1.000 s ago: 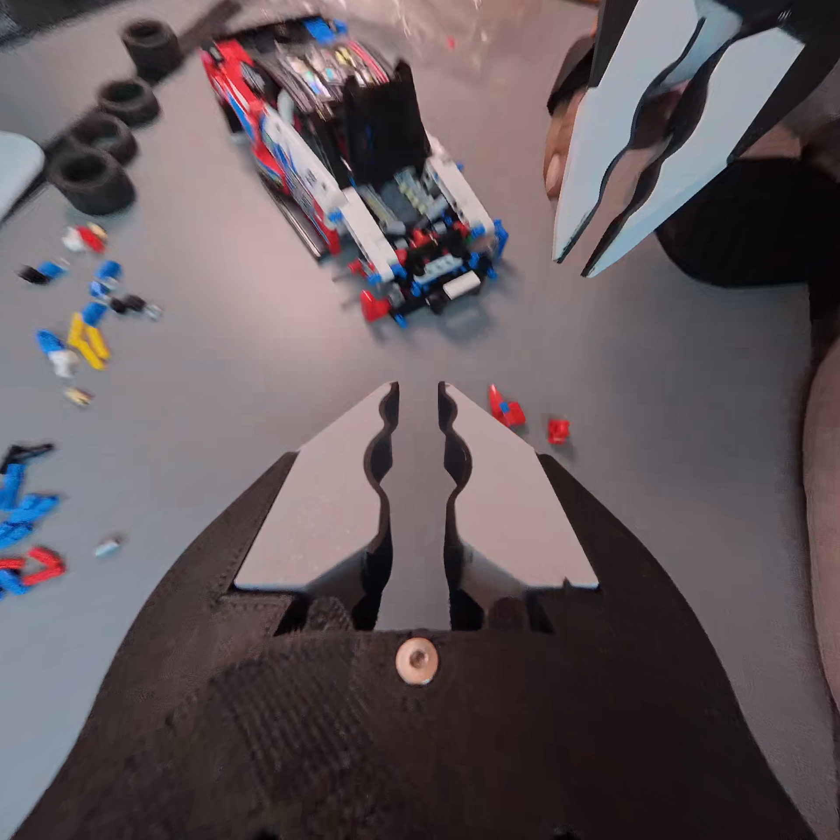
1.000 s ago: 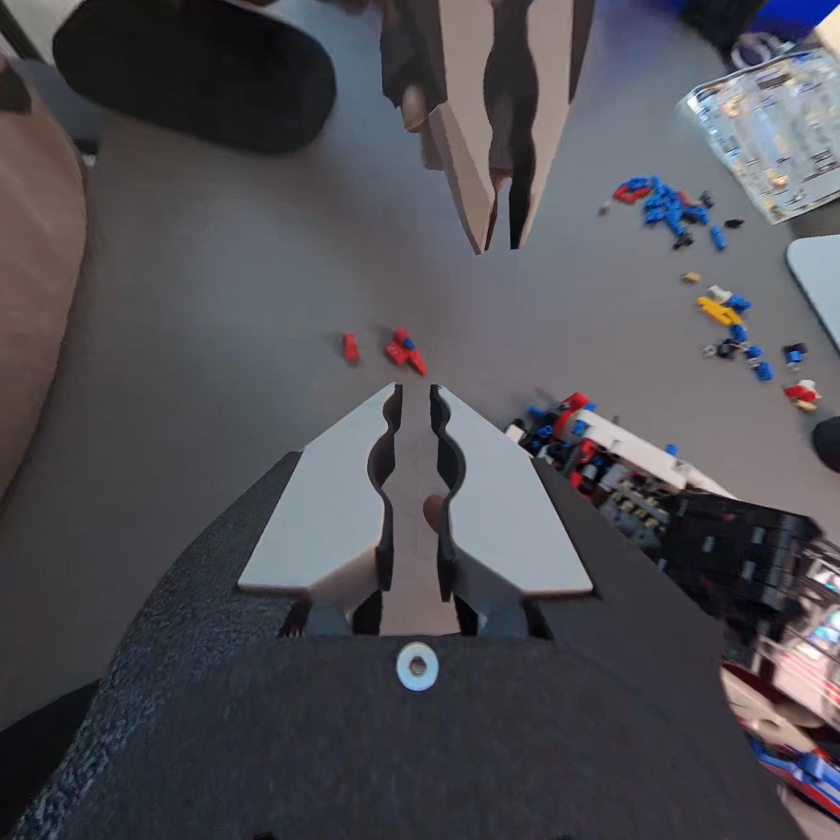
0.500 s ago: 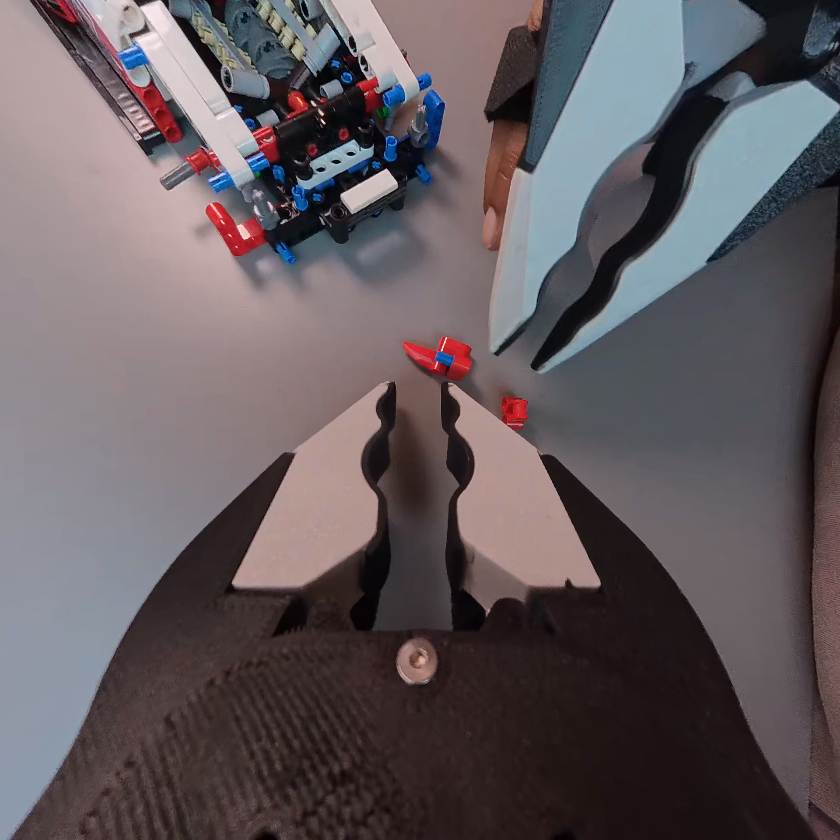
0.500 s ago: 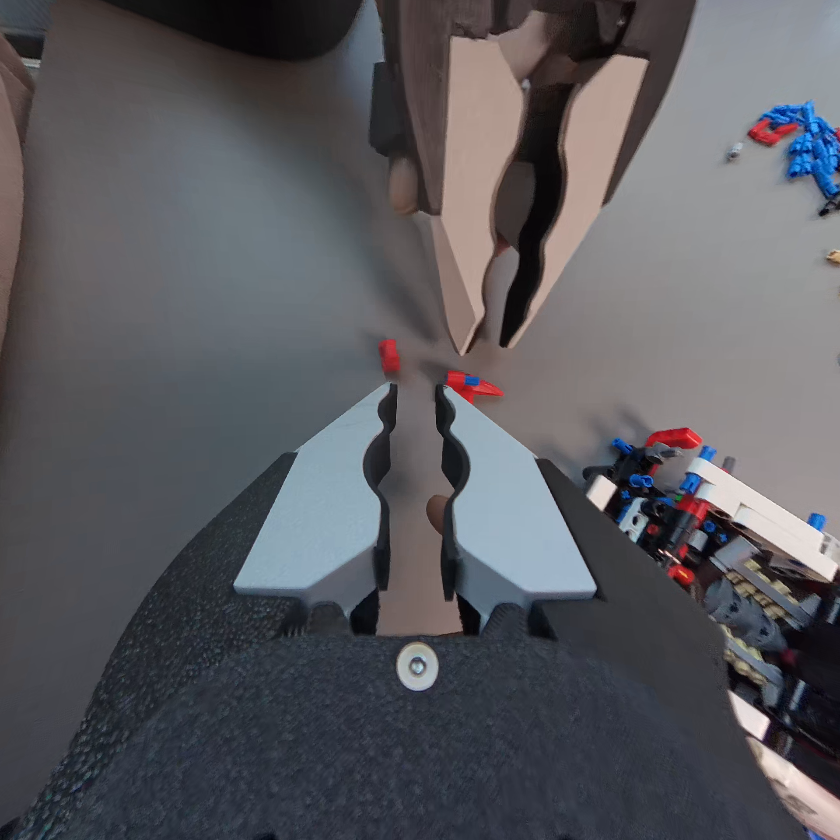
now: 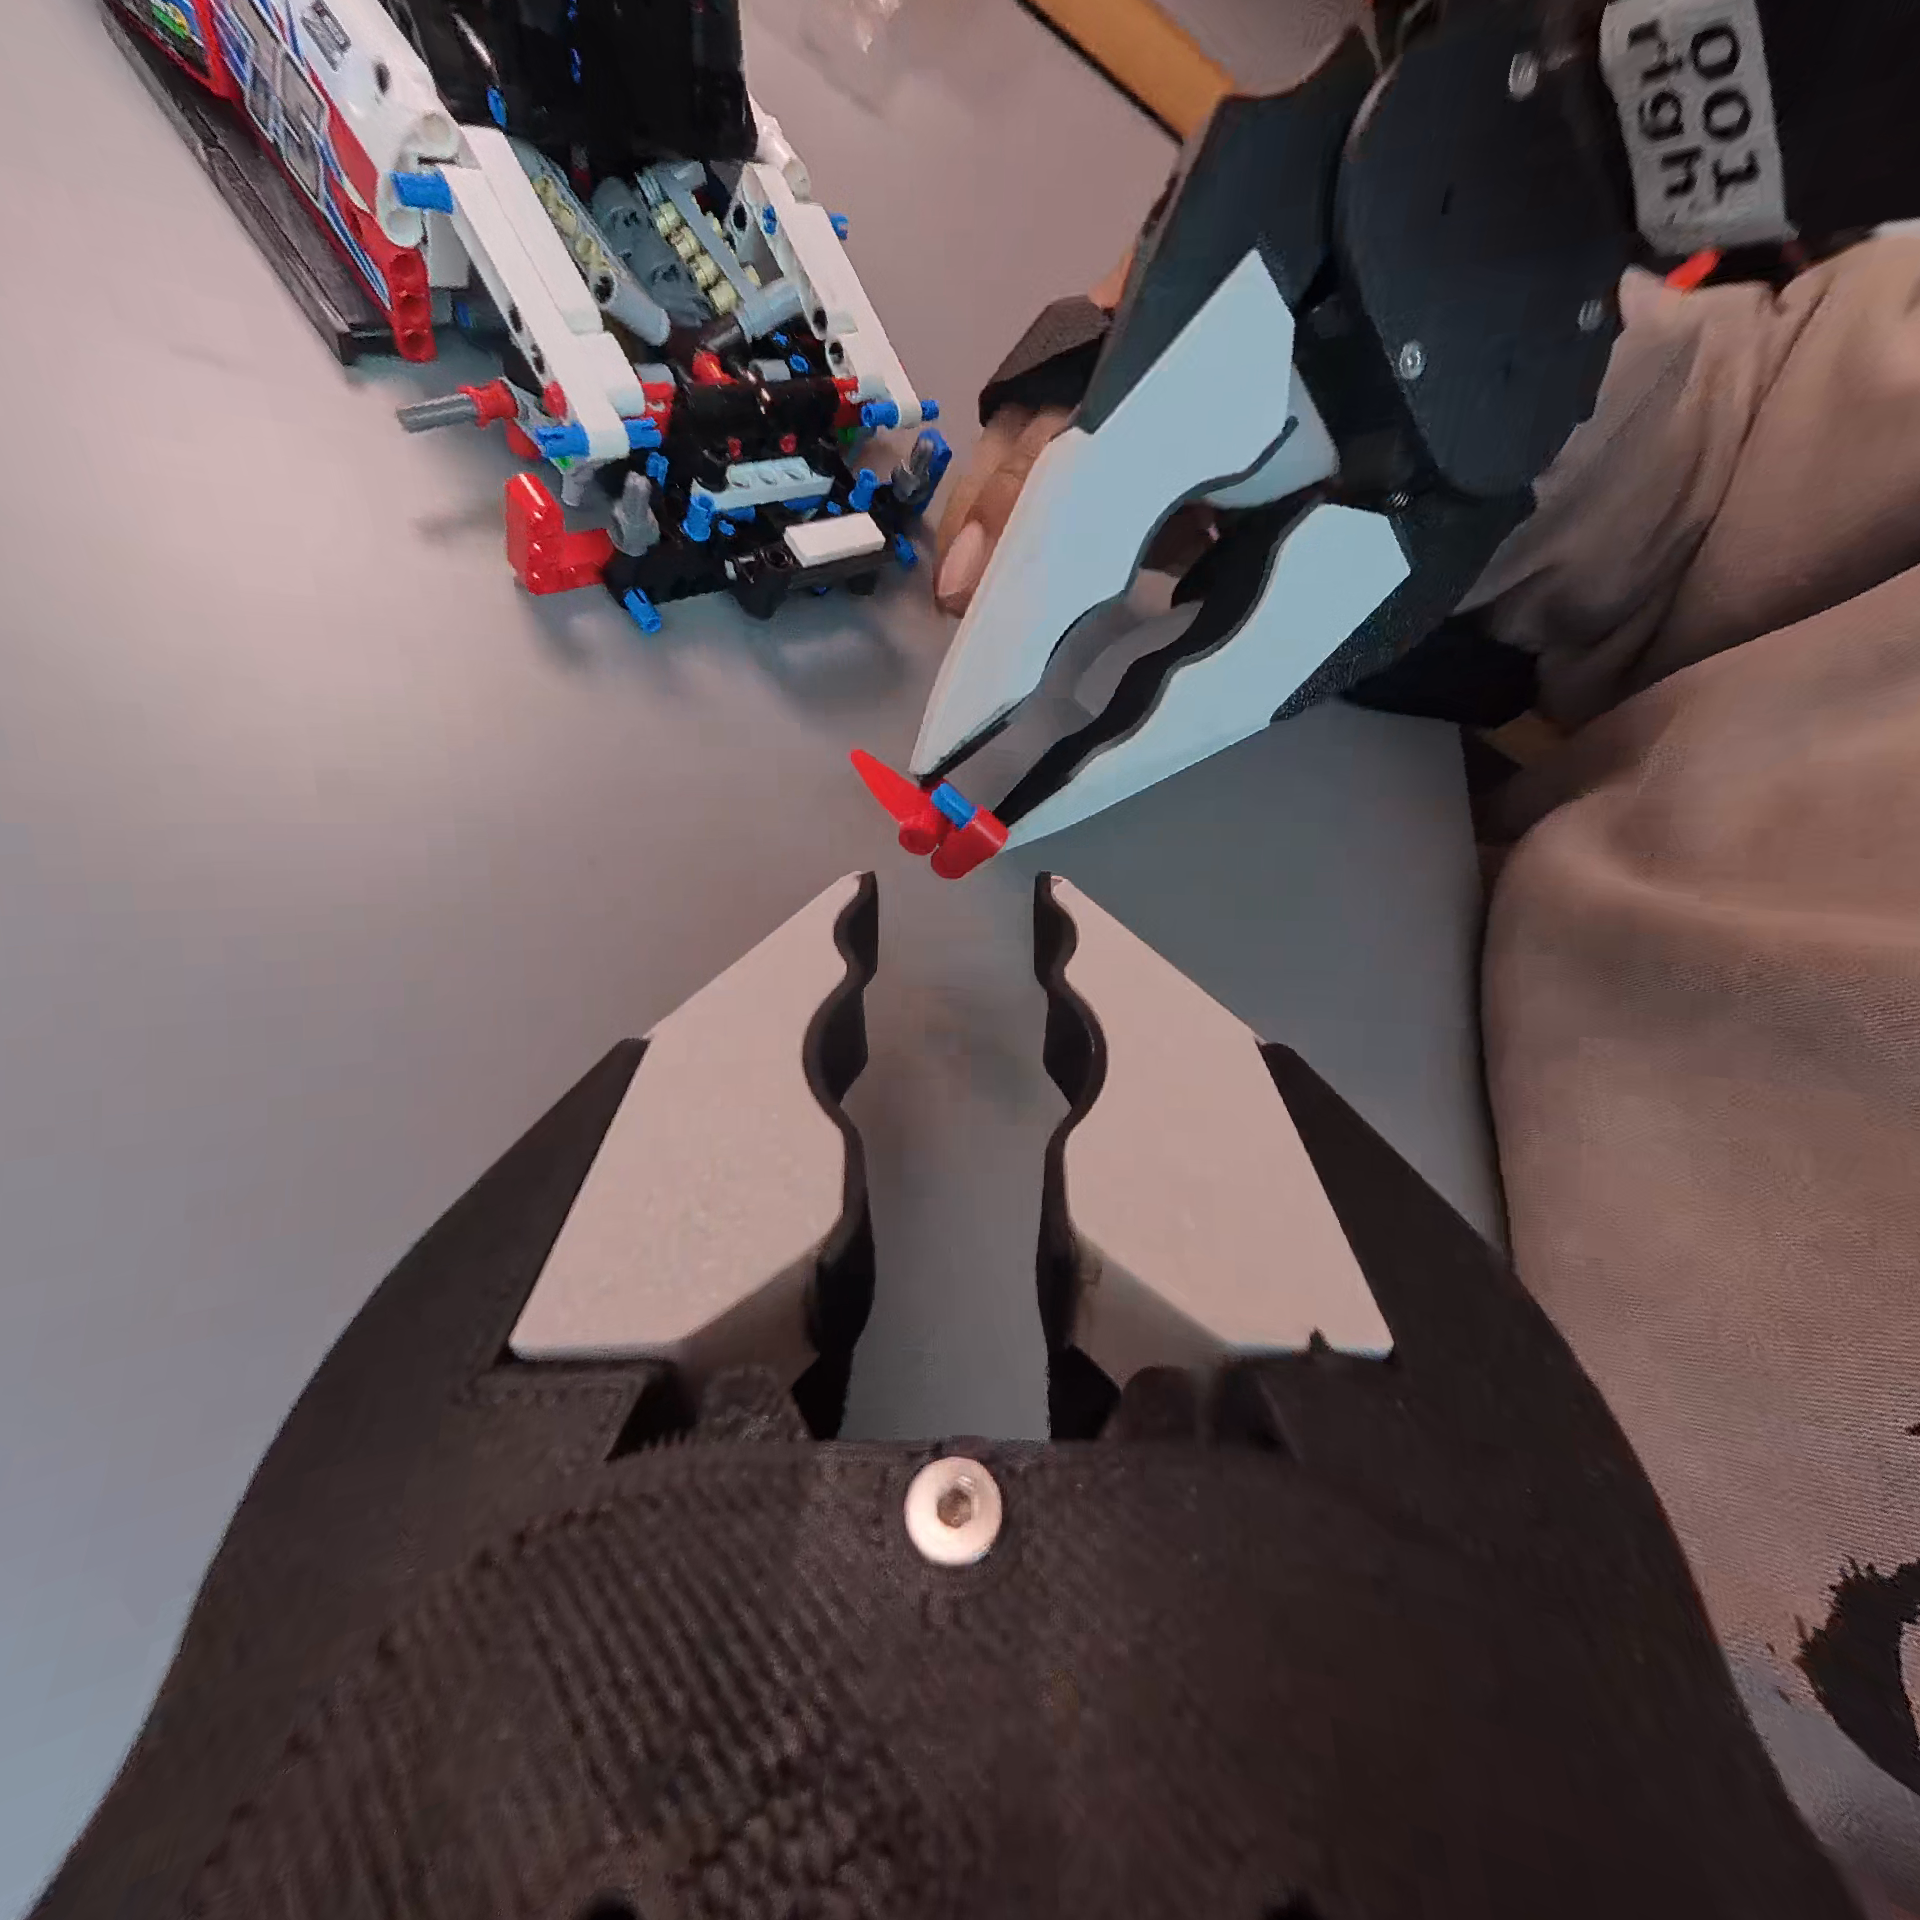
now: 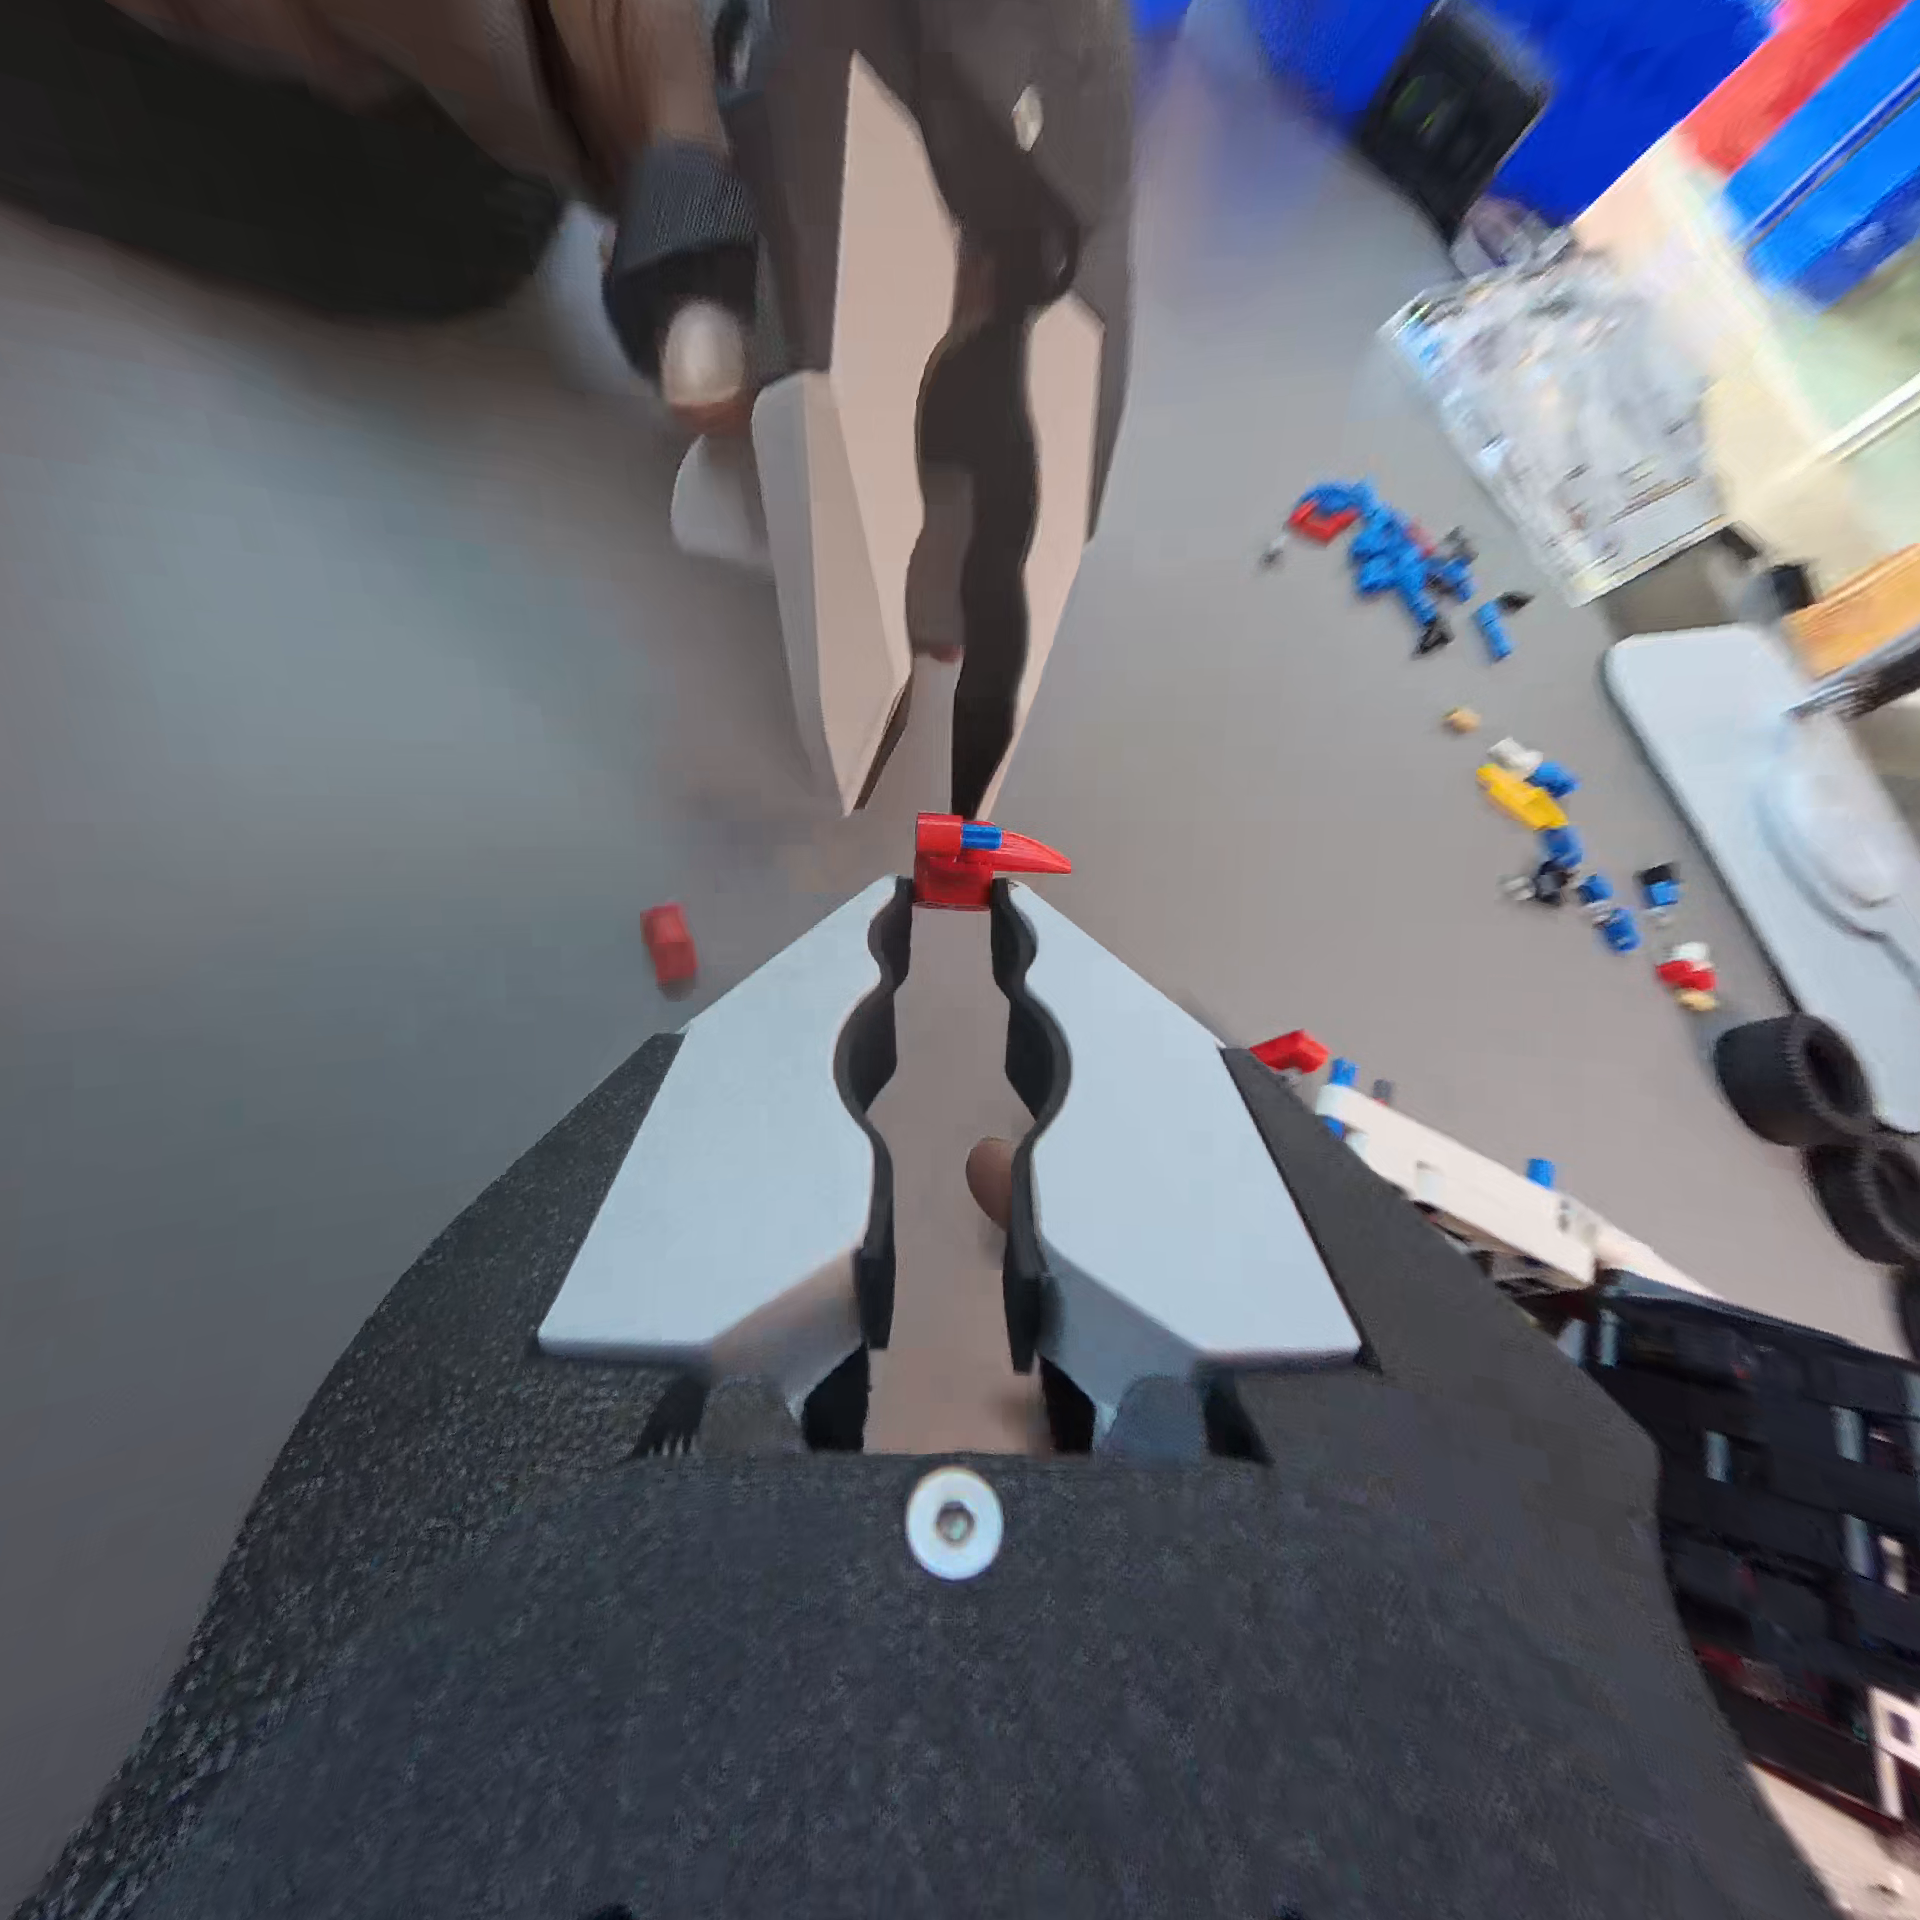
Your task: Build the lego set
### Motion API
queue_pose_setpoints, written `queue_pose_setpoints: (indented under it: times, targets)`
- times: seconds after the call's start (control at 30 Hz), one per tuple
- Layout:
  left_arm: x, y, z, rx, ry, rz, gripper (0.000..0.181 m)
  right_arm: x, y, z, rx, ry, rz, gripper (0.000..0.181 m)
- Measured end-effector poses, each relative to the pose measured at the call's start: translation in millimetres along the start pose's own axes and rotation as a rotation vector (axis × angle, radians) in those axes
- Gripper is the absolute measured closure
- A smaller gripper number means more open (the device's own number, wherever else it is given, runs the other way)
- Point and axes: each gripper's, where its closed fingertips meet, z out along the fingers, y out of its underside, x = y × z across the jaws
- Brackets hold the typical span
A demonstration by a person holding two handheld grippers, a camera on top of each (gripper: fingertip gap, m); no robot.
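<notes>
Right claw [image 6: 945, 899]: tips pinching small red-and-blue piece [image 6: 971, 860]. Left claw [image 5: 954, 883]: parted, empty. Advice: keep pinch square, lift slowly.

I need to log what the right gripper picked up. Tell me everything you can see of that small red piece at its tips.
The small red piece is a glossy plastic sub-assembly: a blocky red body, a curved red tooth tapering to a point, and a short blue pin on top. The right gripper pinches the blocky end between its fingertips, the point sticking out sideways. It seems lifted off the grey table, just ahead of the open left gripper, which does not touch it.
</notes>
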Motion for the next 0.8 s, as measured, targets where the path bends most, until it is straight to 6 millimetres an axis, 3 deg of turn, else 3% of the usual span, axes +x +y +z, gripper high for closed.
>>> queue_pose_setpoints:
  times: [0.03, 0.13, 0.27, 0.53, 0.8]
  targets:
    - [0, -7, -3, 0.058, 0.025, -0.026, 0.151, 11, -10, -5, 0.072, 0.075, -0.021, 0.169]
    - [9, -40, -18, 0.270, 0.121, -0.085, 0.149, 35, -35, -23, 0.231, 0.313, -0.199, 0.169]
    - [18, -70, -32, 0.448, 0.142, -0.063, 0.150, 42, -53, -35, 0.319, 0.484, -0.349, 0.169]
    - [31, -79, -31, 0.475, 0.023, 0.099, 0.166, 43, -68, -42, 0.336, 0.645, -0.521, 0.169]
    - [35, -86, -36, 0.533, -0.048, 0.193, 0.168, 44, -74, -48, 0.346, 0.699, -0.552, 0.169]
